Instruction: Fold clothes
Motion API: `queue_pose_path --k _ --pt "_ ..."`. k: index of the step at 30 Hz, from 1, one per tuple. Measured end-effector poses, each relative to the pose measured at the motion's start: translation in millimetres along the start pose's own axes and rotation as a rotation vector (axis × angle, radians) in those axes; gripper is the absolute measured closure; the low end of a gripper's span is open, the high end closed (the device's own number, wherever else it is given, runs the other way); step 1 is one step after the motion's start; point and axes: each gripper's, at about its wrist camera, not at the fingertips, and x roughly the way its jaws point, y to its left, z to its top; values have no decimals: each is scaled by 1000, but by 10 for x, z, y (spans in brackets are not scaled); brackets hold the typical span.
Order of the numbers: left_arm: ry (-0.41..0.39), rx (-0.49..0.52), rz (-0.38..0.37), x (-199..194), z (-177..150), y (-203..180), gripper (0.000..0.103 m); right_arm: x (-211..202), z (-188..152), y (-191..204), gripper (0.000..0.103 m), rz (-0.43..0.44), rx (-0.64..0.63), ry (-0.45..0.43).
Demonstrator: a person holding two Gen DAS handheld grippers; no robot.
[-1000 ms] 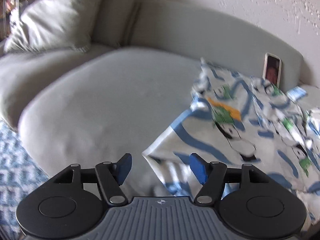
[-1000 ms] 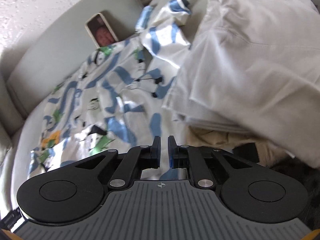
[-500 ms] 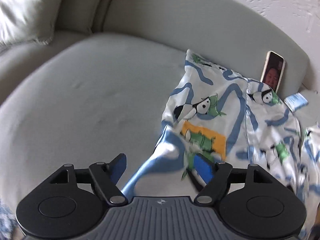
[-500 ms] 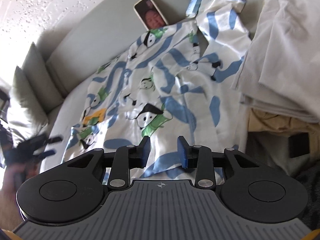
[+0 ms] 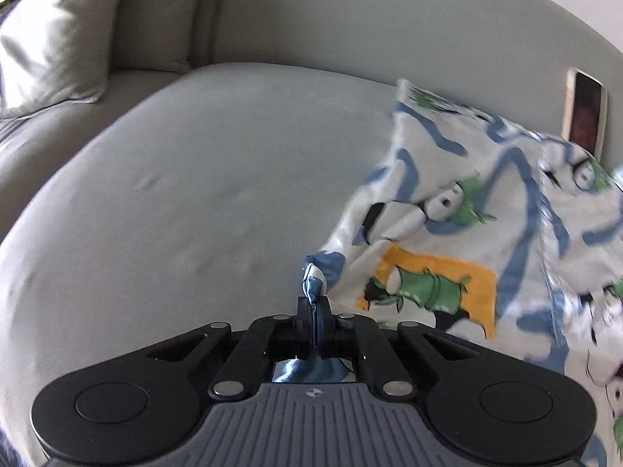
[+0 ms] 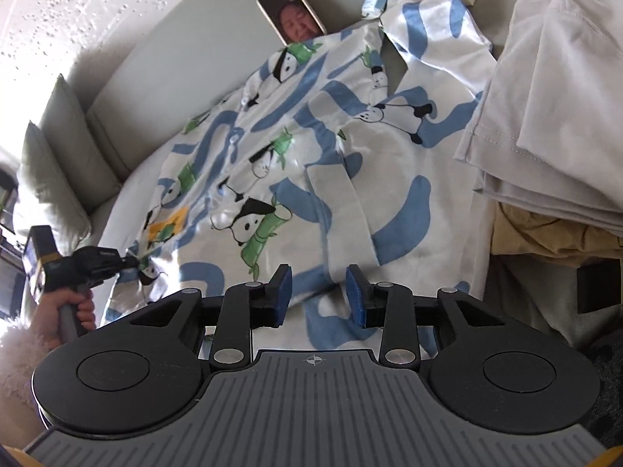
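A white garment with blue swirls and pandas (image 6: 311, 148) lies spread on a grey sofa seat (image 5: 175, 194). In the left wrist view it (image 5: 459, 241) fills the right side. My left gripper (image 5: 313, 311) is shut on the garment's near left corner, a bunched blue-and-white edge. It also shows in the right wrist view (image 6: 128, 261), pinching that corner. My right gripper (image 6: 318, 294) is open just above the garment's near hem, with nothing between its blue pads.
A phone (image 6: 292, 9) leans on the sofa back behind the garment, also in the left wrist view (image 5: 586, 116). A stack of folded pale and tan clothes (image 6: 553, 109) lies to the right. A grey cushion (image 5: 50, 35) sits at the far left.
My left gripper has closed on the garment's corner. My right gripper has opened wider and drawn back toward the near hem.
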Motion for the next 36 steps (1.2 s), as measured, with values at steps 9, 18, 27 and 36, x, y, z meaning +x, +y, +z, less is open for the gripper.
queue_pose_path --k 9,18,27,36 --pt "-140 121 -2 -588 -249 -250 36 -165 122 -8 53 -4 42 -19" --pt "-59 283 -313 -964 -549 -947 35 -625 805 -76 44 -98 123 -132" --pt "26 345 -466 -1238 -958 -1147 37 -1415 808 -267 36 -25 237 -106" --pt "-57 361 -503 -1393 -1074 -1560 37 -1321 1279 -462 32 -171 60 -289"
